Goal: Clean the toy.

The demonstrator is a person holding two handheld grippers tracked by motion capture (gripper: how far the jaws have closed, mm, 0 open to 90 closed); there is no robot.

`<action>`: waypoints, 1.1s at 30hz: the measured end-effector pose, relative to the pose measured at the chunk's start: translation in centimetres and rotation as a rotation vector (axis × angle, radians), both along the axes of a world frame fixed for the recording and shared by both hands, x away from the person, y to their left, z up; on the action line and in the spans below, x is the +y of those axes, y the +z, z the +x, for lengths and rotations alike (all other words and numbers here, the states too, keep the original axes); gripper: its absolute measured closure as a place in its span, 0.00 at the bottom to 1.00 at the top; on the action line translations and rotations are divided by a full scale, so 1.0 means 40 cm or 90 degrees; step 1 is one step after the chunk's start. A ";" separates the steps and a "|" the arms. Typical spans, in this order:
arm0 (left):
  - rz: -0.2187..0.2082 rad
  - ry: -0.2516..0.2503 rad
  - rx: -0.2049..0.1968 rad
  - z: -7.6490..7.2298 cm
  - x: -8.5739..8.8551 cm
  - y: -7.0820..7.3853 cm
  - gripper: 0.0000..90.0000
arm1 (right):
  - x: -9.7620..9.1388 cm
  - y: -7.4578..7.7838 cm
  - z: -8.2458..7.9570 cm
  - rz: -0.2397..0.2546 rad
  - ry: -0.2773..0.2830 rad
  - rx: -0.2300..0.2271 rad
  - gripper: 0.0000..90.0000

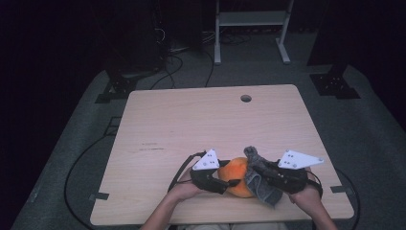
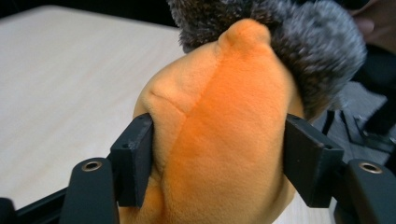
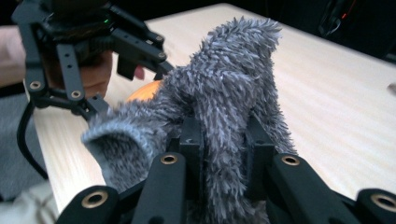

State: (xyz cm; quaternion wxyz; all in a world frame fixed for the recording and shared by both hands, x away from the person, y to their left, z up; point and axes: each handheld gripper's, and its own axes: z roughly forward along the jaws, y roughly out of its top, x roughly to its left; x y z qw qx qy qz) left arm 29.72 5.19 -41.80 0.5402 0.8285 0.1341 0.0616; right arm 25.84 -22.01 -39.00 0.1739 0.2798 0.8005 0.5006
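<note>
Left gripper (image 2: 219,158) clamps orange plush body (image 2: 224,140); right gripper (image 3: 224,154), just beside it, pinches grey furry cover (image 3: 229,93), both near table (image 1: 191,120) front edge

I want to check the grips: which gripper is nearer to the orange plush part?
Left. The left gripper has its jaws pressed on both sides of the orange plush. The right gripper is clamped on the grey fur beside it.

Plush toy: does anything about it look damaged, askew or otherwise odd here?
No damage shows. The orange plush is squeezed between the left tongs, and its grey fur is bunched and pulled up by the right tongs. Nothing else on the table stands out.
</note>
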 end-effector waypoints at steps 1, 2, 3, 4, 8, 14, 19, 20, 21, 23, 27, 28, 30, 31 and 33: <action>-0.002 0.005 0.000 -0.001 0.005 0.015 0.37 | 0.002 0.009 -0.001 0.005 -0.004 -0.008 0.81; -0.003 0.011 -0.005 -0.003 0.011 0.030 0.37 | 0.006 0.016 -0.001 0.014 -0.007 -0.015 0.81; -0.003 0.018 -0.010 -0.006 0.018 0.045 0.37 | 0.010 0.021 0.001 0.021 -0.009 -0.020 0.81; -0.001 0.026 -0.010 -0.009 0.024 0.058 0.37 | 0.016 0.024 0.004 0.029 -0.014 -0.022 0.81; 0.037 0.049 -0.009 -0.005 0.033 0.066 0.37 | 0.030 -0.001 0.038 0.060 -0.025 0.013 0.81; 0.050 0.078 -0.003 0.007 0.015 0.030 0.34 | 0.027 -0.064 0.062 0.029 -0.051 0.055 0.81; 0.053 0.091 -0.026 -0.002 -0.013 0.027 0.32 | 0.040 0.008 0.024 0.035 -0.044 -0.022 0.81; 0.053 0.092 -0.028 -0.004 -0.017 0.027 0.31 | 0.046 0.010 0.022 0.033 -0.041 -0.024 0.81; 0.057 0.091 -0.028 -0.006 -0.018 0.029 0.30 | 0.052 0.009 0.021 0.025 -0.040 -0.029 0.81; 0.063 0.062 -0.028 -0.006 -0.012 0.031 0.26 | 0.058 -0.008 0.027 0.006 -0.042 -0.024 0.81; 0.049 -0.024 -0.030 0.001 0.030 0.042 0.18 | 0.040 -0.028 0.033 0.019 -0.040 -0.001 0.81; 0.047 -0.030 -0.031 0.006 0.040 0.043 0.17 | 0.037 -0.028 0.031 0.014 -0.043 -0.004 0.81; 0.053 -0.020 -0.023 0.016 0.053 0.039 0.14 | 0.034 -0.031 0.033 0.010 -0.046 -0.004 0.81; 0.059 -0.018 -0.019 0.021 0.057 0.034 0.13 | 0.031 -0.033 0.035 0.009 -0.049 -0.004 0.81; 0.072 -0.017 -0.009 0.027 0.058 0.019 0.12 | 0.025 -0.035 0.037 0.012 -0.054 0.001 0.81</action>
